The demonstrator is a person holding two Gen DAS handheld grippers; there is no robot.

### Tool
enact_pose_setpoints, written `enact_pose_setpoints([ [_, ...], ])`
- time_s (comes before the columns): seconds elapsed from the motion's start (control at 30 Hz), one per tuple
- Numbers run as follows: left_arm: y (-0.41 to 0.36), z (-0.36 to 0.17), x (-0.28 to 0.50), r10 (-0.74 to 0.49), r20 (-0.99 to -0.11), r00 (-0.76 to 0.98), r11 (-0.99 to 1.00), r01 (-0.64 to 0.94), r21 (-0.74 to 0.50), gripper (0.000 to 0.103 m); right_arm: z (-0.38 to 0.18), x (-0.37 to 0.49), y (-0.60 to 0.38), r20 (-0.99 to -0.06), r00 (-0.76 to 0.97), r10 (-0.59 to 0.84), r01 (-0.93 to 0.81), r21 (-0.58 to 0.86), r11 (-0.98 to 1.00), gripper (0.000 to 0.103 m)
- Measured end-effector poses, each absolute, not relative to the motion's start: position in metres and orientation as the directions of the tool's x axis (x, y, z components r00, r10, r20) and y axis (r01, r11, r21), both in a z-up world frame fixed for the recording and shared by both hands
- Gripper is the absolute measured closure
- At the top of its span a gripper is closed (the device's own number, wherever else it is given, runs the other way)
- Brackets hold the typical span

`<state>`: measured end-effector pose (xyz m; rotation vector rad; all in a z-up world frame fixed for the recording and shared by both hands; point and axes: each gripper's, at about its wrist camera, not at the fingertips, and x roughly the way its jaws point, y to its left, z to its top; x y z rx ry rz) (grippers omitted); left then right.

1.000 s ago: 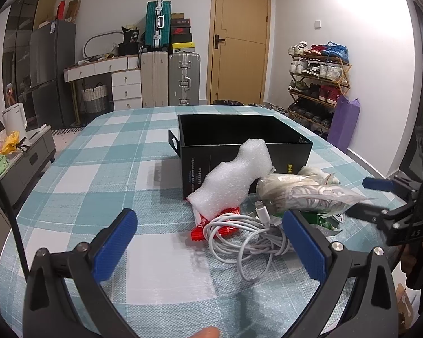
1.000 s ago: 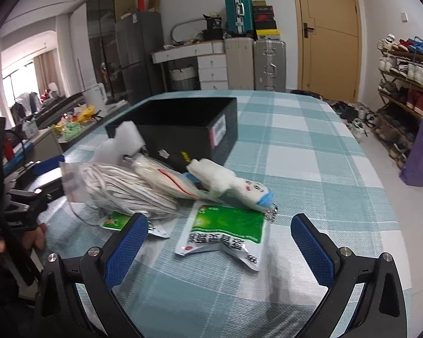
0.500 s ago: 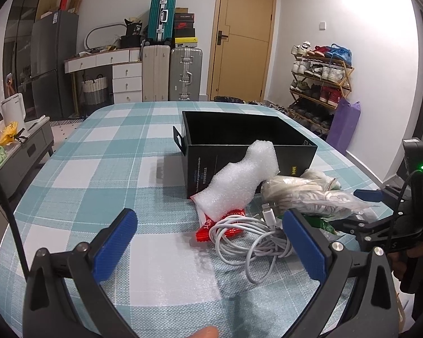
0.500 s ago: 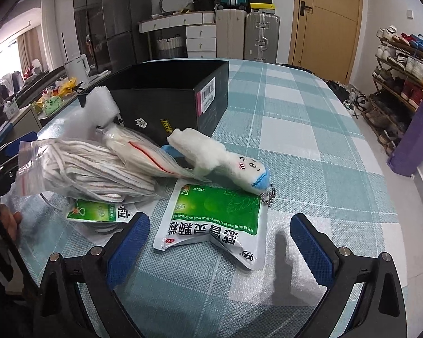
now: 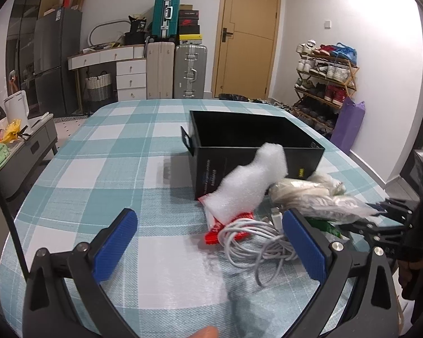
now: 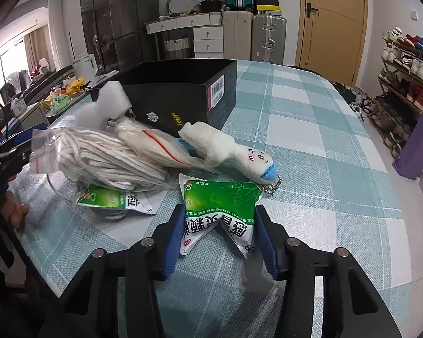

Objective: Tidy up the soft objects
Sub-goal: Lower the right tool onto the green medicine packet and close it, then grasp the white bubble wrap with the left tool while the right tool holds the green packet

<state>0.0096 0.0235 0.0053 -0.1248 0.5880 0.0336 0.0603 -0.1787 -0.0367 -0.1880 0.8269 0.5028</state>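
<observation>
So far: nothing shows inside the black box (image 5: 256, 140) from either view, though its floor is mostly hidden; by my reading the sorting has barely begun.
Step in hand: the right gripper (image 6: 218, 235) is clamped on the near end of the large green sachet (image 6: 220, 211), whose sides buckle upward between the blue pads; the pack appears to rest on the checked tablecloth (image 6: 310, 146), not yet lifted.
Left gripper (image 5: 208, 249): jaws spread wide, holding nothing, hovering over the cloth just short of the white cable (image 5: 256, 242).
Pile near the box: a white foam piece (image 5: 248, 186) leans on the box's front wall; a bagged cotton rope (image 6: 110, 157) and a second bagged bundle (image 6: 152, 146) lie beside it, touching; a small plush toy (image 6: 231, 152) lies just beyond the gripped sachet; a smaller green sachet (image 6: 112, 200) sits under the rope bag.
Left to do: as I judge it, every one of these items has yet to go into the box.
Sachet versus box: the box stands beyond the pile, well apart from the gripped pack.
</observation>
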Motion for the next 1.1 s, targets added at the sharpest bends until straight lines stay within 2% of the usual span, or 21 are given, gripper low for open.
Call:
enact_pose_setpoints([
  [0.27, 0.023, 0.008, 0.025, 0.022, -0.567, 0.823, 0.993, -0.083, -0.082, 0.000, -0.027, 0.042, -0.186, -0.703, 0.595, 0.389, -0.515, 0.038, 0.856, 0.056],
  [0.4, 0.019, 0.004, 0.039, 0.031, -0.602, 0.798, 0.995, -0.079, -0.054, 0.000, -0.018, 0.035, -0.194, -0.670, 0.623, 0.404, -0.508, 0.046, 0.860, 0.056],
  [0.57, 0.022, 0.003, 0.050, -0.013, -0.616, 0.788, 0.994, -0.059, -0.096, 0.002, -0.007, 0.029, -0.201, -0.635, 0.655, 0.409, -0.496, 0.047, 0.867, 0.056],
  [0.73, 0.020, 0.002, 0.056, -0.048, -0.624, 0.780, 0.994, -0.021, -0.104, 0.014, 0.001, 0.027, -0.203, -0.618, 0.667, 0.417, -0.497, 0.048, 0.867, 0.056],
  [0.83, 0.016, 0.002, 0.057, -0.067, -0.628, 0.775, 0.995, 0.007, -0.097, 0.025, 0.004, 0.027, -0.201, -0.613, 0.669, 0.421, -0.503, 0.044, 0.863, 0.056],
  [0.9, 0.012, 0.002, 0.058, -0.086, -0.631, 0.771, 0.995, 0.033, -0.095, 0.040, 0.005, 0.028, -0.200, -0.610, 0.670, 0.423, -0.507, 0.041, 0.861, 0.056],
  [0.97, 0.008, 0.001, 0.059, -0.103, -0.635, 0.766, 0.994, 0.056, -0.094, 0.050, 0.006, 0.027, -0.198, -0.607, 0.670, 0.428, -0.512, 0.040, 0.858, 0.056],
  [1.03, 0.006, 0.003, 0.057, -0.106, -0.630, 0.769, 0.994, 0.068, -0.084, 0.056, 0.008, 0.027, -0.197, -0.605, 0.670, 0.431, -0.516, 0.038, 0.856, 0.056],
  [1.1, 0.005, 0.005, 0.053, -0.127, -0.624, 0.771, 0.992, 0.088, -0.093, 0.066, 0.010, 0.026, -0.196, -0.599, 0.673, 0.433, -0.518, 0.036, 0.855, 0.056],
])
